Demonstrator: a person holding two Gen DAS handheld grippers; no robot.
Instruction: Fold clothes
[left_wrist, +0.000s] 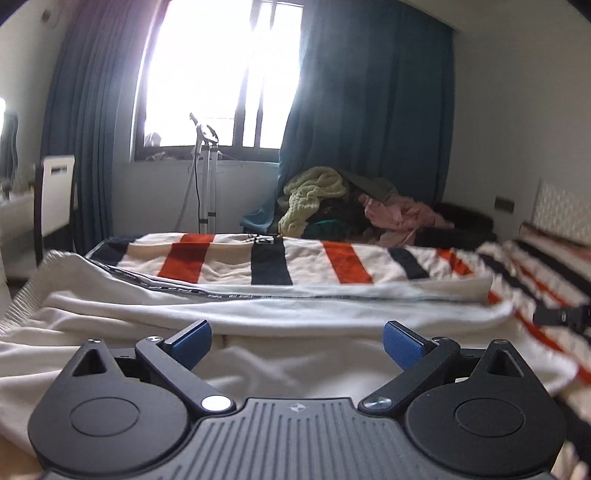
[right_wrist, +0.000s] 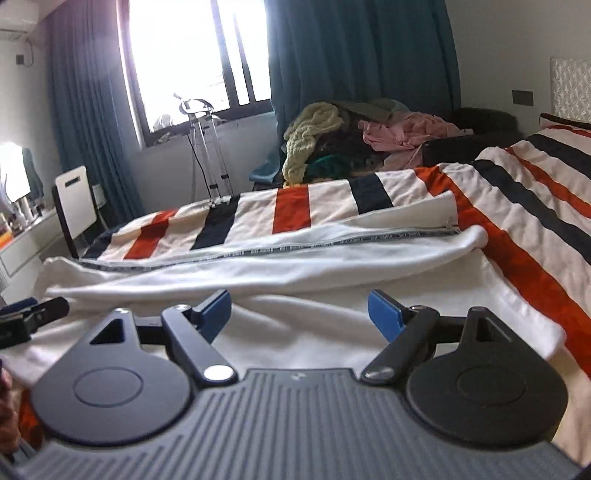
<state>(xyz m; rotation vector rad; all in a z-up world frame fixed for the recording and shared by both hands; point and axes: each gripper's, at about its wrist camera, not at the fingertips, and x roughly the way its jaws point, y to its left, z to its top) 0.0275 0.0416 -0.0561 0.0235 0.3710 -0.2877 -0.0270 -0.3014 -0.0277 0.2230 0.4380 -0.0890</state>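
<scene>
A: In the left wrist view, we see our left gripper (left_wrist: 297, 341) with its blue pads (left_wrist: 400, 343) spread wide and nothing between them. Under and just beyond it lies the white zip-up garment (left_wrist: 258, 321), spread flat on the striped bedspread (left_wrist: 266, 262).

B: The zipper (left_wrist: 221, 291) runs across the garment on its far side from us, and the ribbed hem (left_wrist: 22, 302) sits at its left end. Past the garment's right end we catch the tip of the right gripper (left_wrist: 565, 315), blurred.

A: Behind the garment, at the bed's far edge, is a pile of clothes (left_wrist: 354, 206) with a yellow-green knit on top. To the left of that pile stand a garment steamer (left_wrist: 205, 177) and the window (left_wrist: 221, 74).

B: In the right wrist view, our right gripper (right_wrist: 301, 314) has its jaws apart too, holding nothing, over the near part of the white zip-up garment (right_wrist: 295, 273).

A: Its zipper (right_wrist: 295, 245) again runs along the far side, ending near the garment's right end. The left gripper (right_wrist: 26, 319) shows beside the garment's left end, too cropped to judge there.

B: The striped bedspread (right_wrist: 517, 206) stretches right of the garment, and the pile of clothes (right_wrist: 351, 144) lies beyond it.
</scene>
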